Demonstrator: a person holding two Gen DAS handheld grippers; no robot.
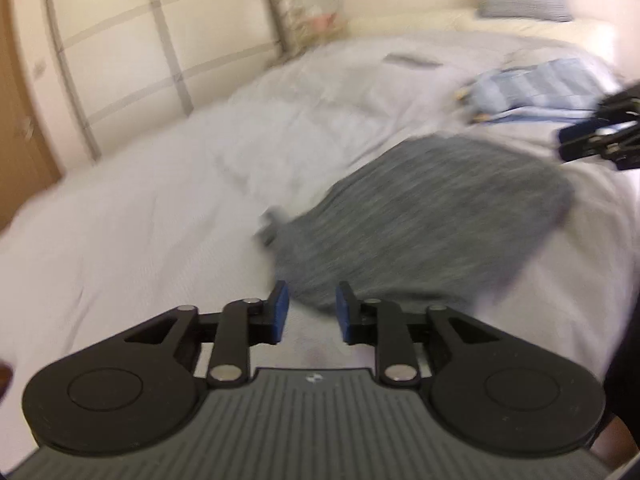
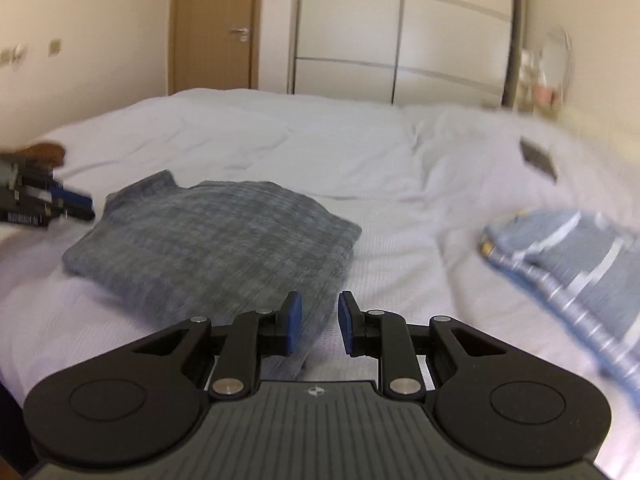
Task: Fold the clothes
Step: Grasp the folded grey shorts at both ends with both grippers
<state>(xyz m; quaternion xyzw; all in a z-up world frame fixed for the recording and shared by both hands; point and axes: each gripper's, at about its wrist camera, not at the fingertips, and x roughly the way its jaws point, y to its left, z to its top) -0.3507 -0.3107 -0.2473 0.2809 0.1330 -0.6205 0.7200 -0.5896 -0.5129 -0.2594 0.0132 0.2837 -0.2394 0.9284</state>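
A soft grey sweater sits folded on the bed, and both grippers are empty.

The grey sweater [image 2: 216,236] lies in a thick folded bundle in the middle left of the right wrist picture, on the white bed [image 2: 280,136]. It looks soft, floppy and a bit heavy, not slippery, and it would sag if lifted by one corner. A good place to hold it is a thick folded edge, one gripper at each end. The right hand-held gripper [image 2: 319,324] is a little way open with nothing in it, just over the near corner. The left hand-held gripper [image 1: 308,310] is also a little way open and holds nothing, near the sweater's edge. A blue striped garment [image 2: 568,264] lies apart at the right.
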